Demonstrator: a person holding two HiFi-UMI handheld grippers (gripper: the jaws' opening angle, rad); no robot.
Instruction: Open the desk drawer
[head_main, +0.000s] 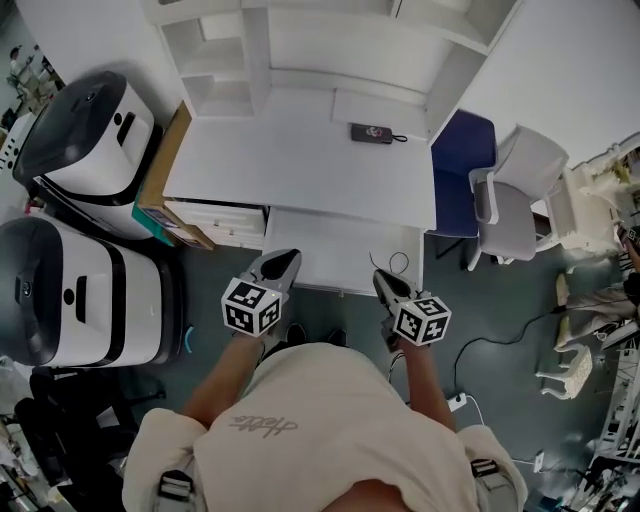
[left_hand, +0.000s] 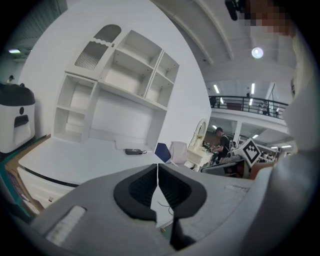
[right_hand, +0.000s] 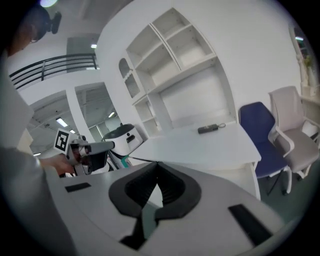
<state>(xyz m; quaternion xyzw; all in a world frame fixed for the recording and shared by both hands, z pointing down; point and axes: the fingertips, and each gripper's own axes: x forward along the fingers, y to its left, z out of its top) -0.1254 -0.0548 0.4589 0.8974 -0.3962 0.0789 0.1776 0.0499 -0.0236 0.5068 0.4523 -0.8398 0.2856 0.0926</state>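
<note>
The shallow white desk drawer (head_main: 340, 250) juts out beneath the white tabletop's (head_main: 300, 160) front edge, so it looks already open. The left gripper (head_main: 283, 262) and right gripper (head_main: 385, 283) hover at its front, fingers pressed together, holding nothing.

Both forearms reach forward, left gripper (head_main: 281, 262) and right gripper (head_main: 386, 284) side by side, each with fingers (left_hand: 139, 189) pressed together, empty.

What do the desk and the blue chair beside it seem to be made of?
The desk looks like white laminated or painted board: flat, matt panels with straight edges. The blue chair seems covered in fabric: a dull, dark blue surface with rounded corners; the weave is too small to tell.
</note>
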